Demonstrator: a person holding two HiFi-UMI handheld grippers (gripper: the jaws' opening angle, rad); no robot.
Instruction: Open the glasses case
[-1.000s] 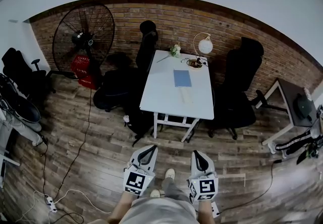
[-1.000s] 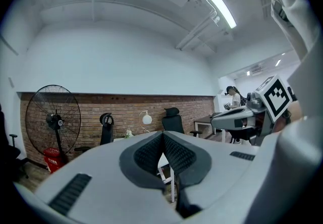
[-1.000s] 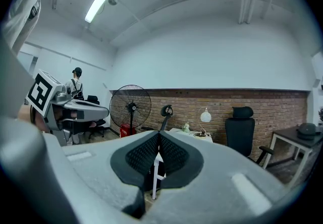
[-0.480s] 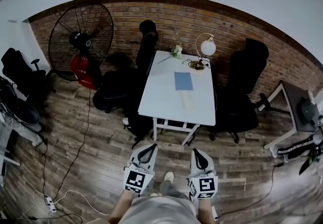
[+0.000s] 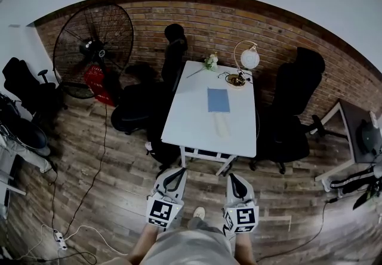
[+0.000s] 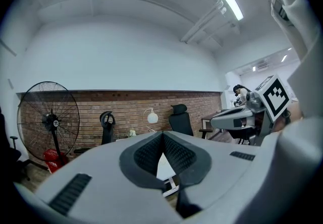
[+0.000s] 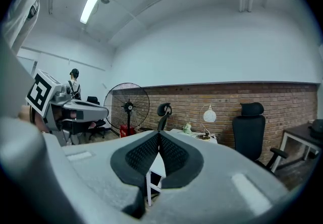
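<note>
1. Standing well back from the table (image 5: 192, 116), the person holds the left gripper (image 5: 174, 173) and right gripper (image 5: 235, 176) side by side at the near edge of the scene, both aimed toward the table.
2. The left gripper's jaws are pressed together in a closed seam, with nothing between them.
3. The right gripper's jaws are likewise closed tight and empty.
4. The case (image 5: 222, 126) is, as I judge, the pale oblong thing on the near right part of the table, just nearer than a blue pad (image 5: 218, 100). It is too small to tell whether its lid is shut.
5. A lamp (image 5: 249, 57) stands at the table's far right corner, well apart from the case.
6. Nothing of the task looks done: both grippers are well apart from the case, and floor lies between them and the table.
7. What is left, as I judge: reach the table, spread the jaws, steady the case with one gripper and lift its lid with the other.
</note>
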